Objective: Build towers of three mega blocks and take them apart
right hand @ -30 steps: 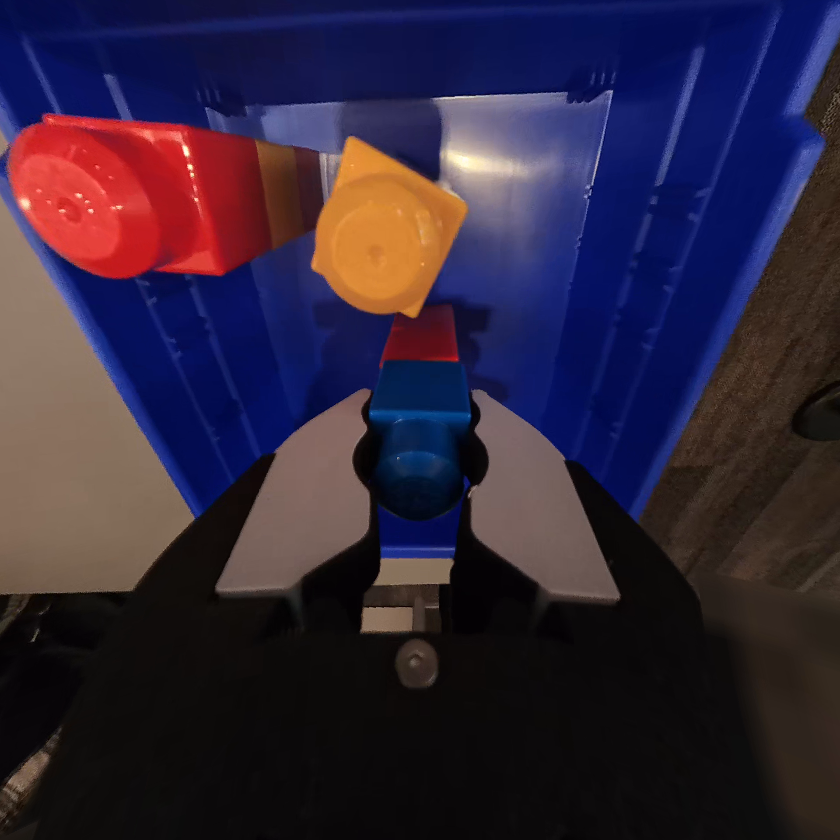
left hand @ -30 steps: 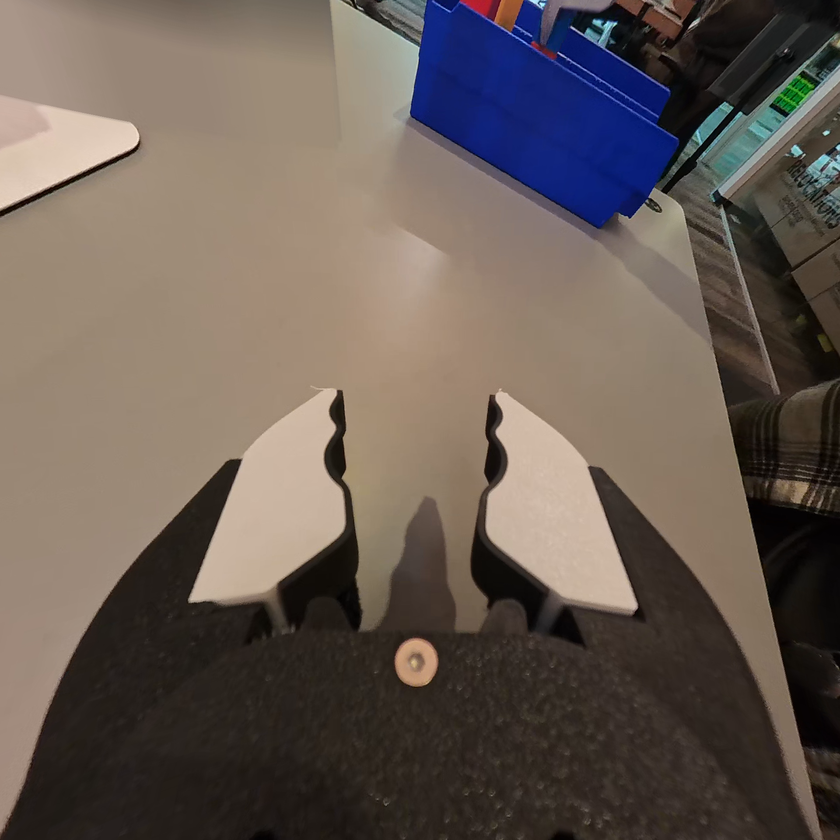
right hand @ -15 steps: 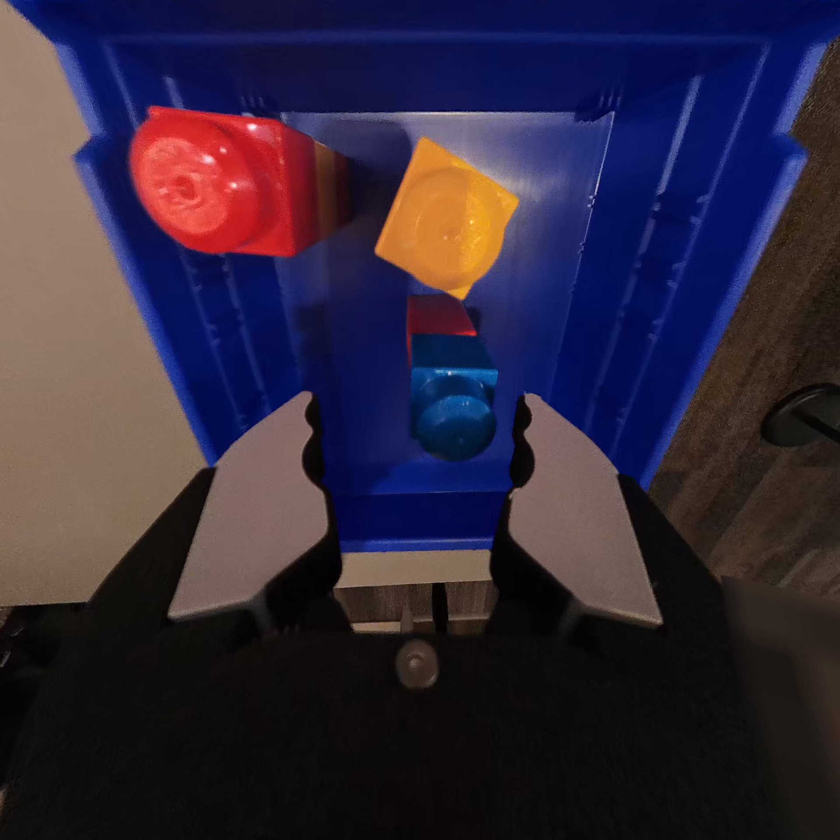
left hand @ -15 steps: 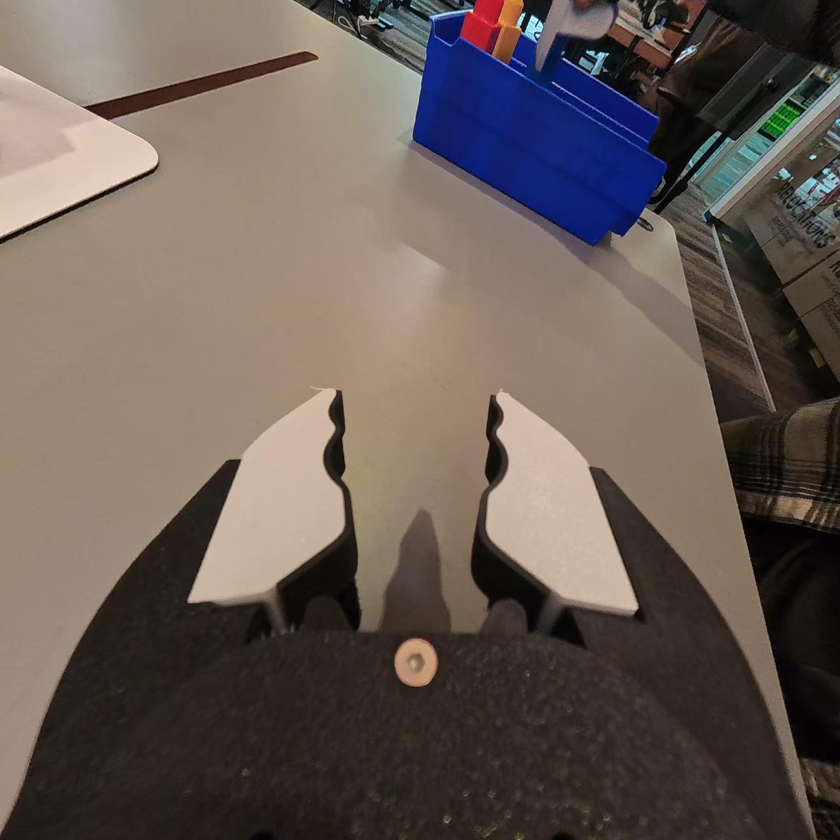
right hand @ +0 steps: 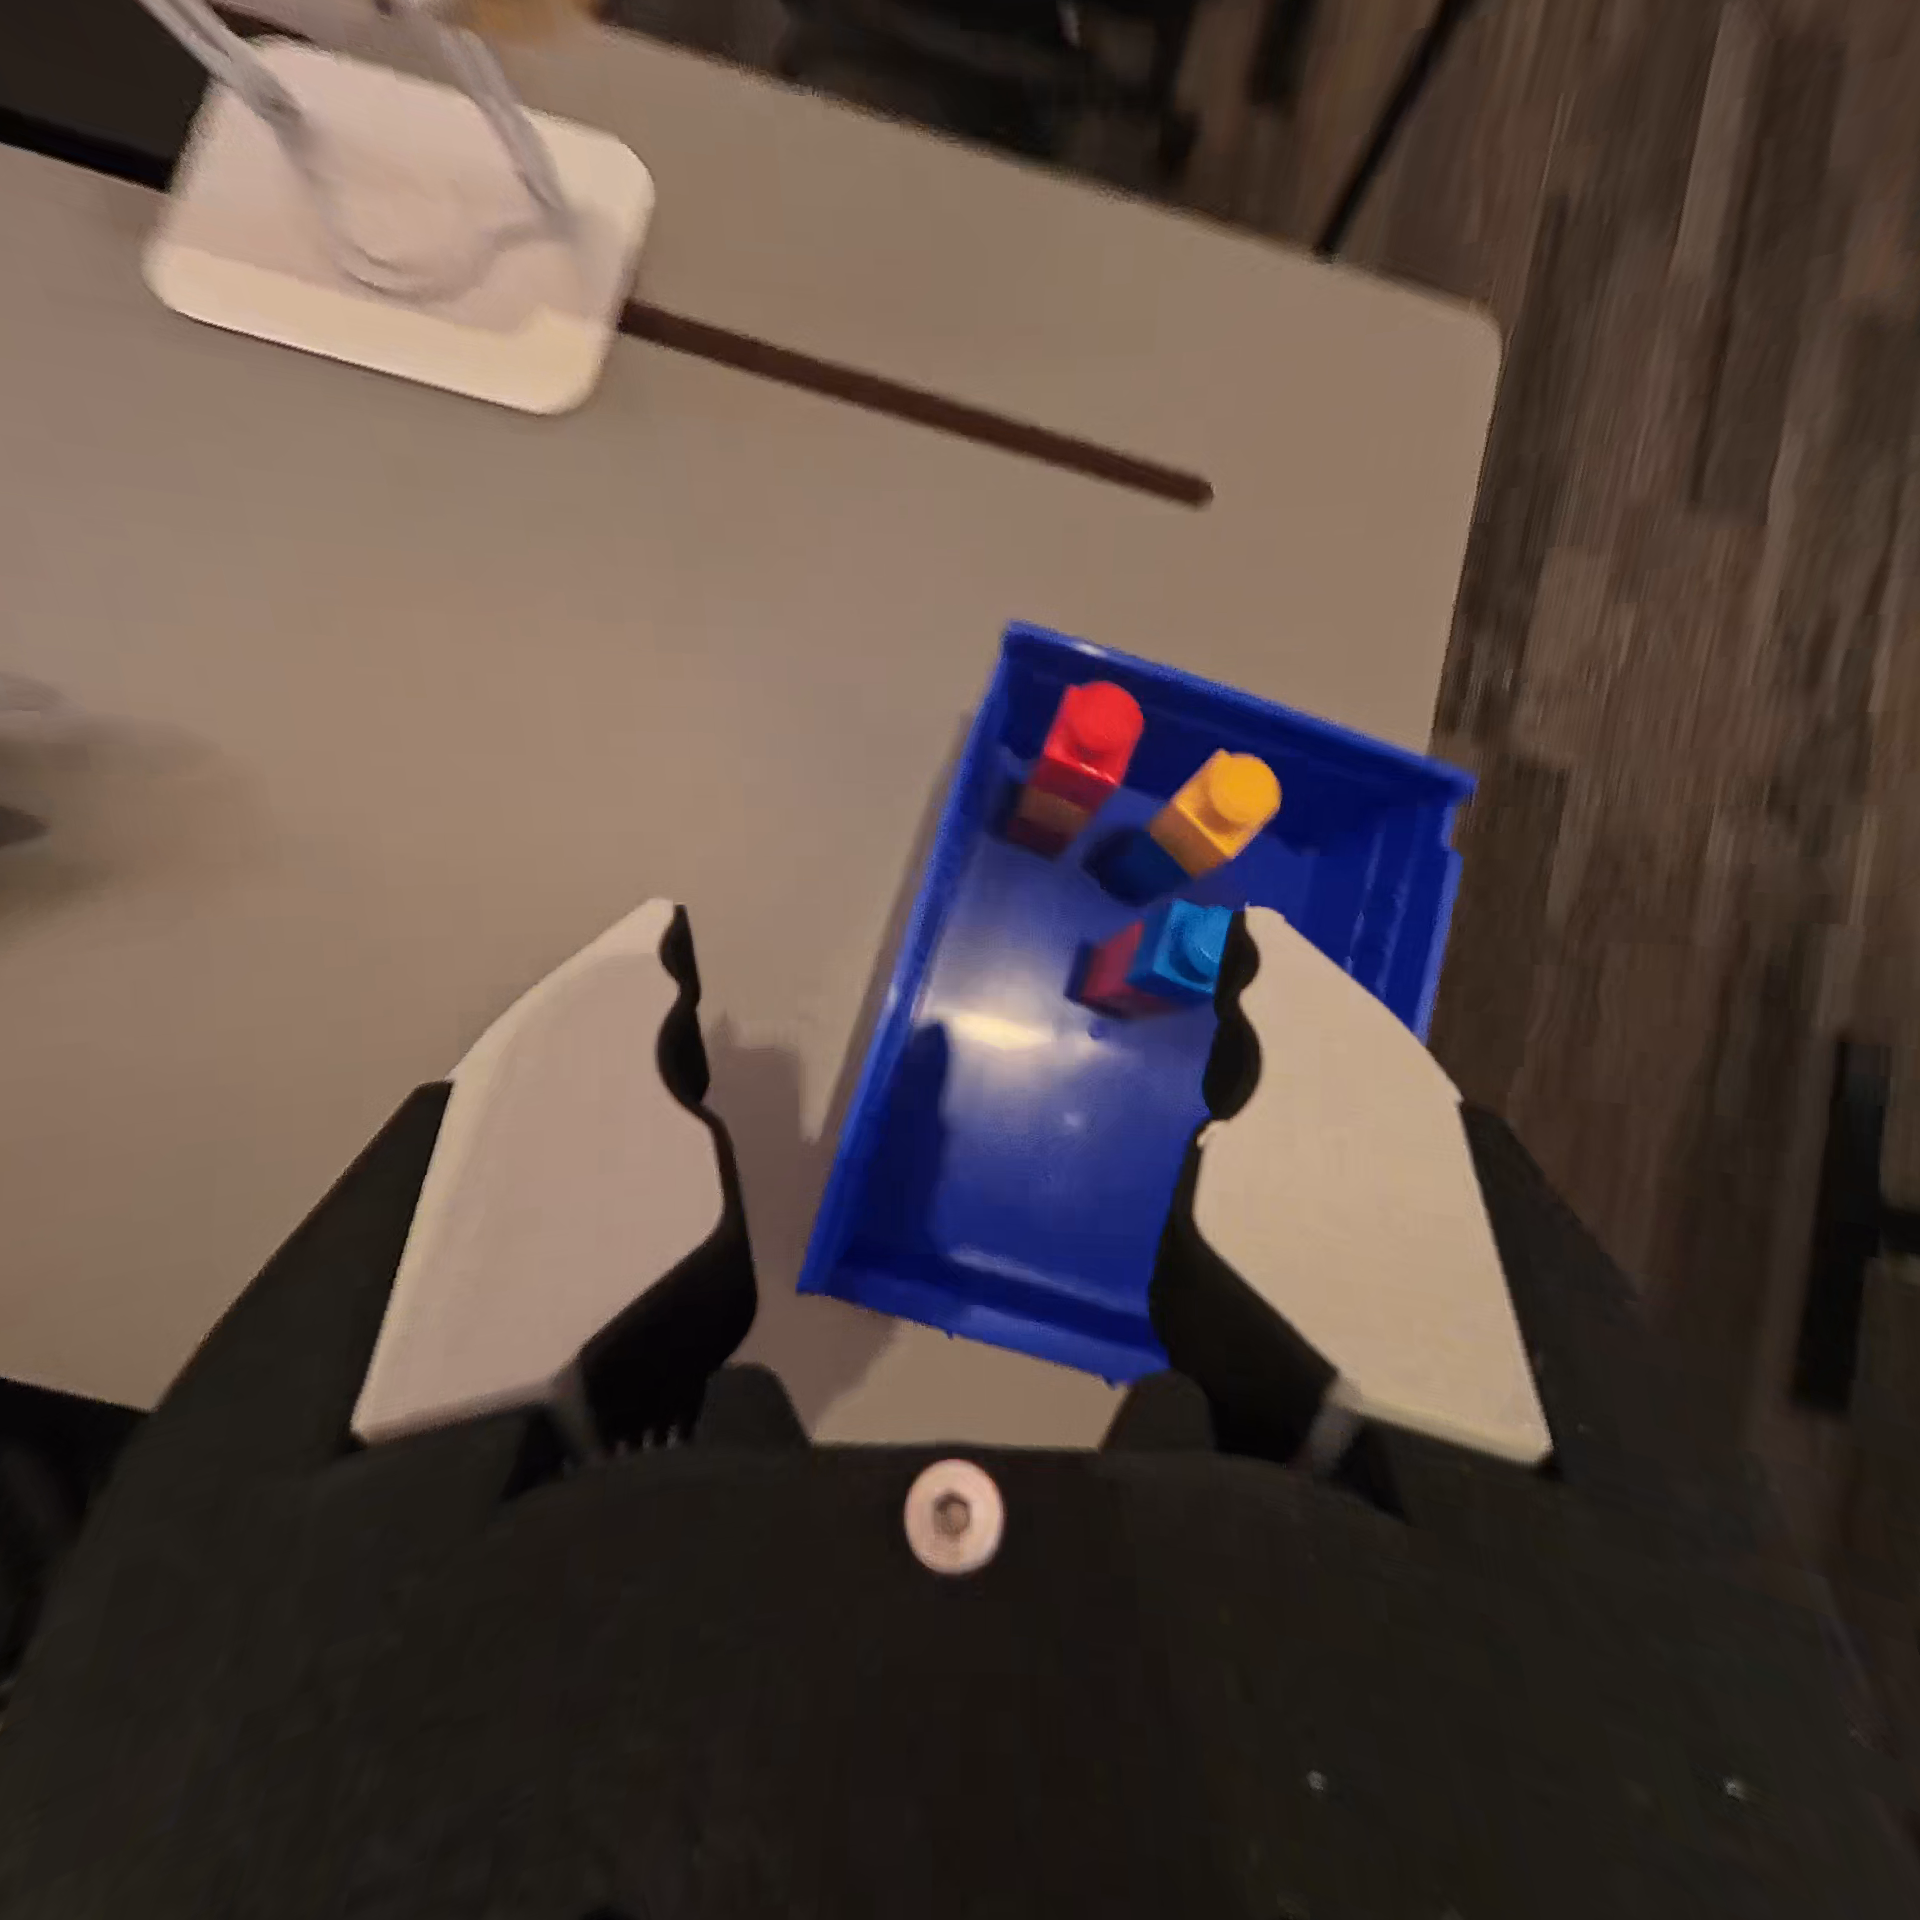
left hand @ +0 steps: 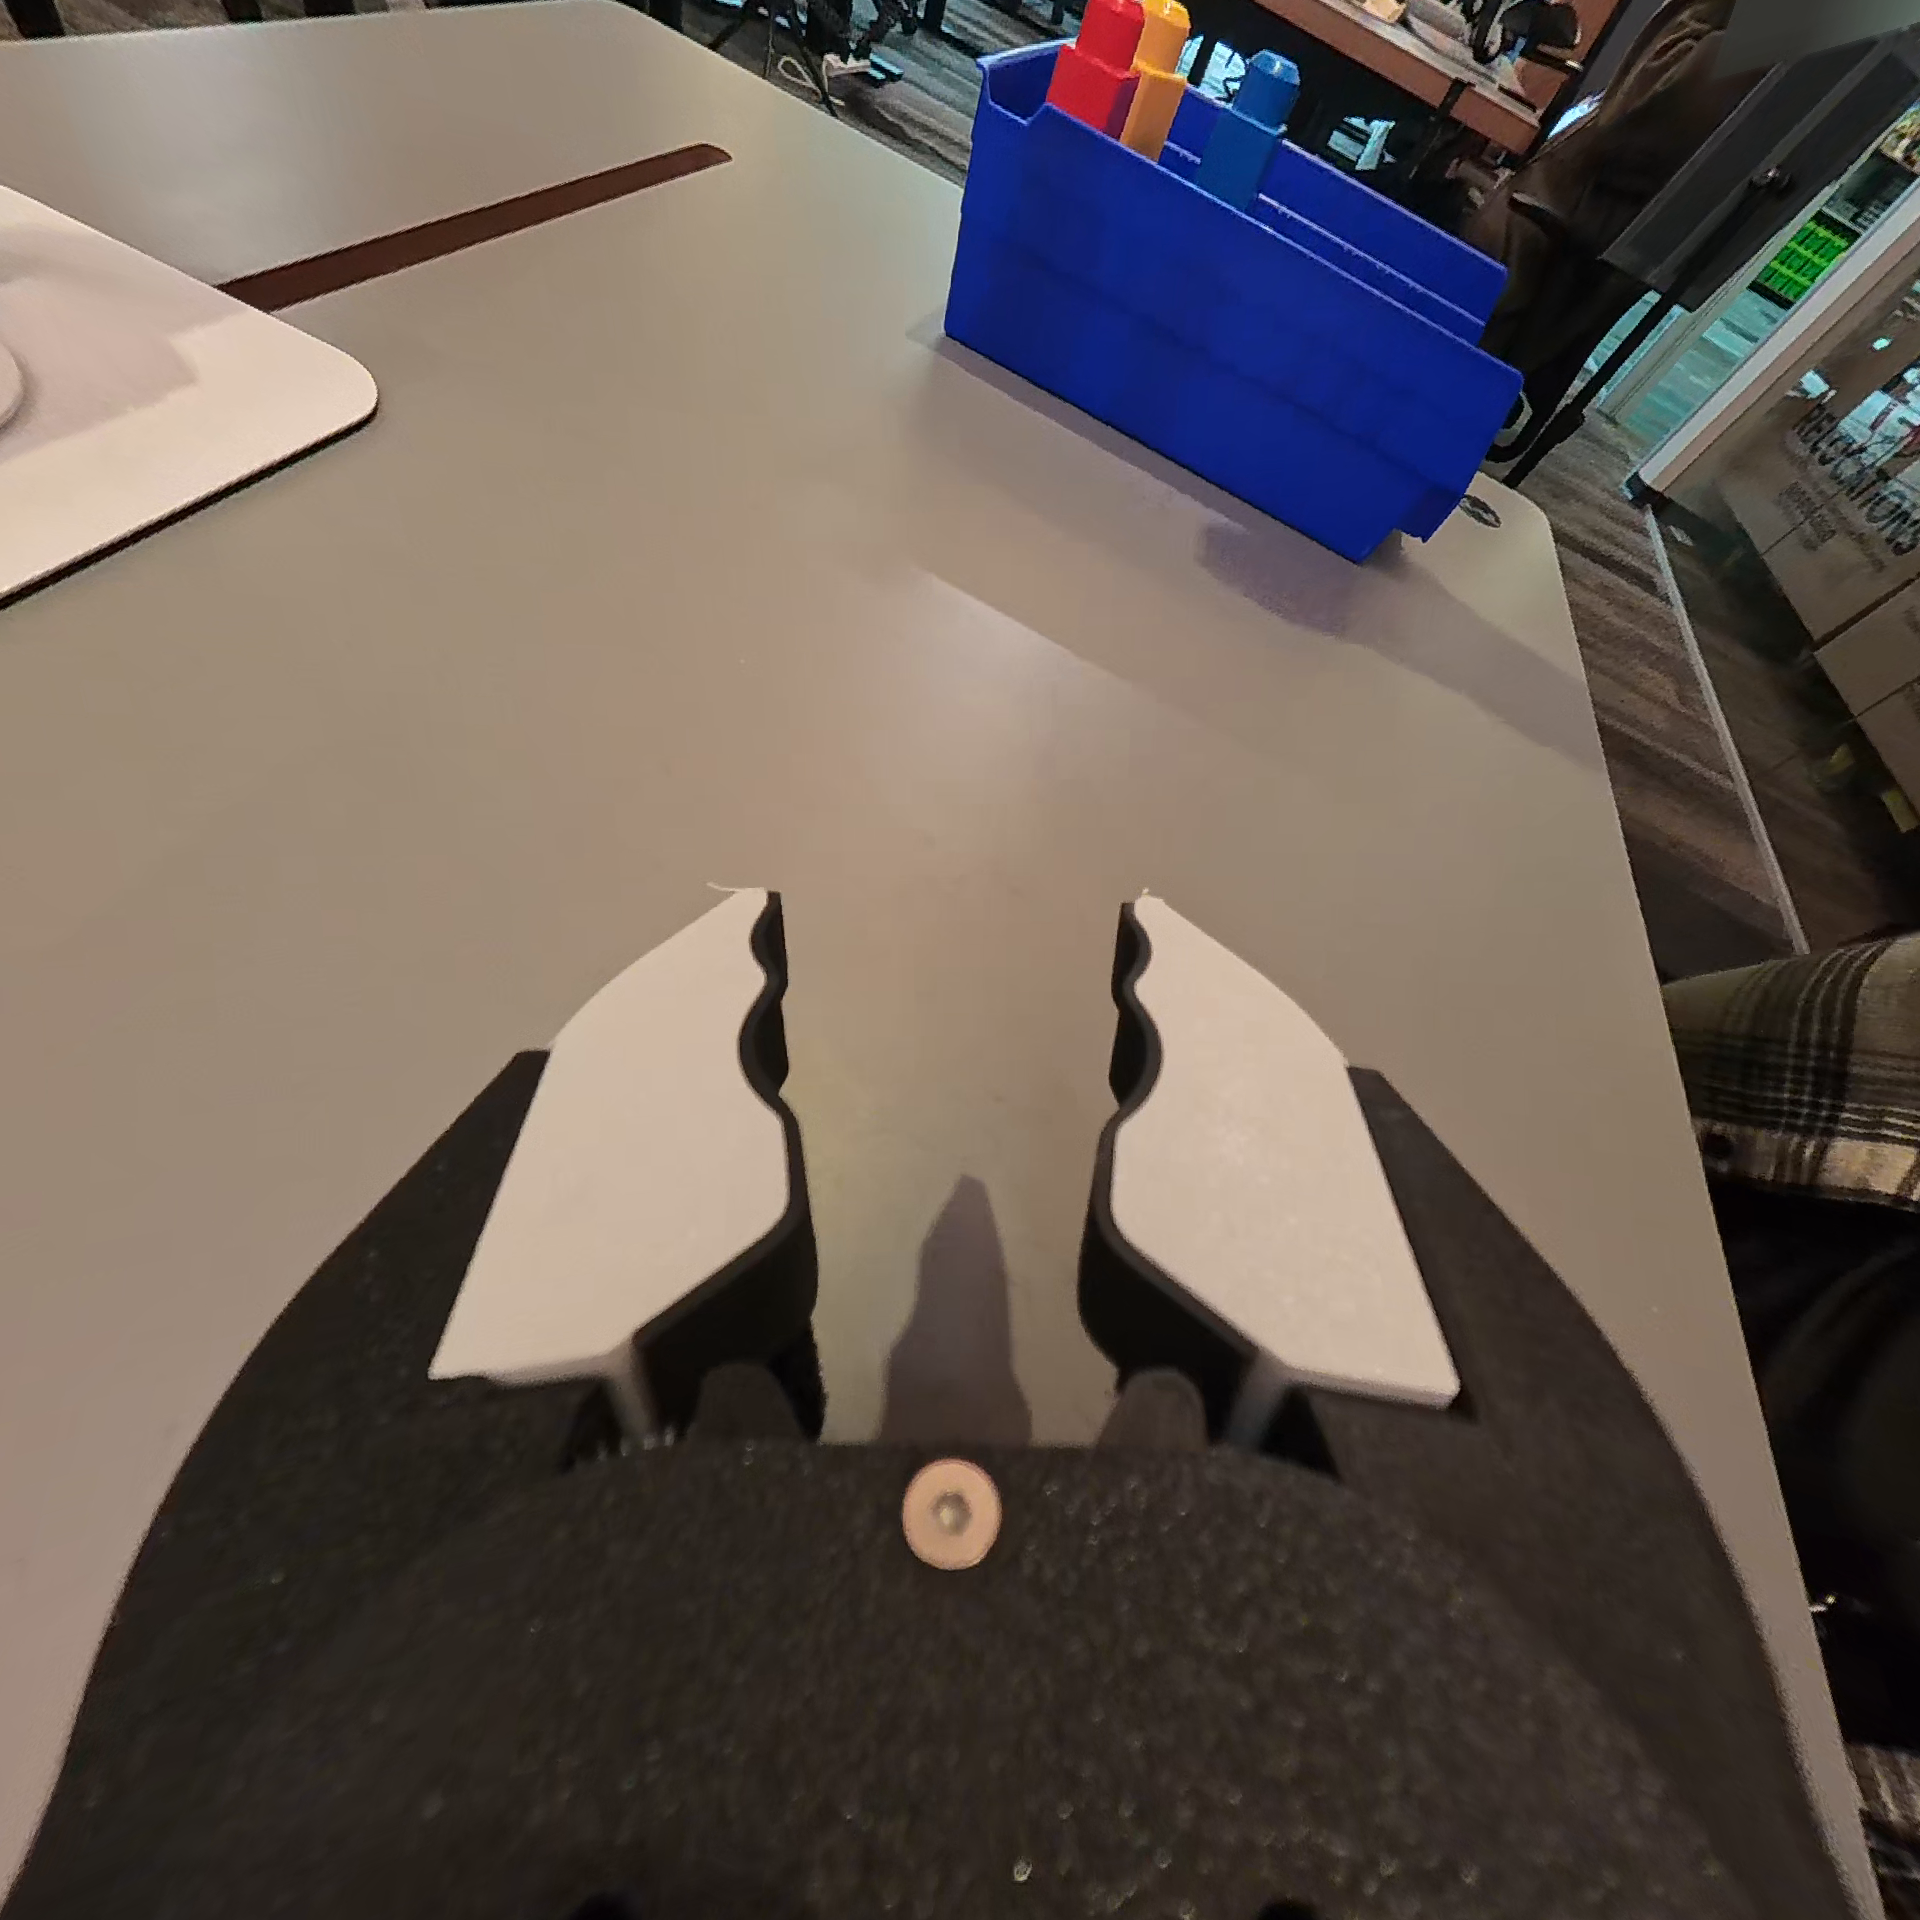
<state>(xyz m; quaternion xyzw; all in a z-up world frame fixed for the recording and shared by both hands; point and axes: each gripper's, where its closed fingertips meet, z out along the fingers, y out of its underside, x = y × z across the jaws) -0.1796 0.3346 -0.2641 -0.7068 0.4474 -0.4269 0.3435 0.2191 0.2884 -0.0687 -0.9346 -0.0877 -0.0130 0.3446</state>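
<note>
Three block towers stand upright in a blue bin (right hand: 1039, 1174) at the table's right end: a red-topped tower (right hand: 1086, 743), an orange-topped tower (right hand: 1221, 810) and a blue-topped tower (right hand: 1179, 951). My right gripper (right hand: 961, 914) is open and empty, high above the bin looking down. In the left wrist view the bin (left hand: 1195, 301) is far ahead with the red-topped tower (left hand: 1096, 62), the orange-topped tower (left hand: 1153, 73) and the blue-topped tower (left hand: 1247, 125) sticking out. My left gripper (left hand: 948, 904) is open and empty, low over the grey table (left hand: 623, 675).
A white pad (left hand: 125, 416) lies on the table at the left; it also shows in the right wrist view (right hand: 405, 260) with a clear stand on it. A dark slot (right hand: 914, 405) runs across the table. A plaid sleeve (left hand: 1808, 1070) is at the right edge. The left gripper's tips are roughly 45 cm from the right gripper's. Measured from the fingertips, the blue-topped tower (right hand: 1179, 951) is 15 cm or so from the right gripper and 50 cm from the left. Seen from the left wrist view (left hand: 1278, 98) as well.
My right gripper opened and let go of the blue-topped tower in the bin, then rose high above it. My left gripper tilted up, bringing more of the bin and pad into view.
</note>
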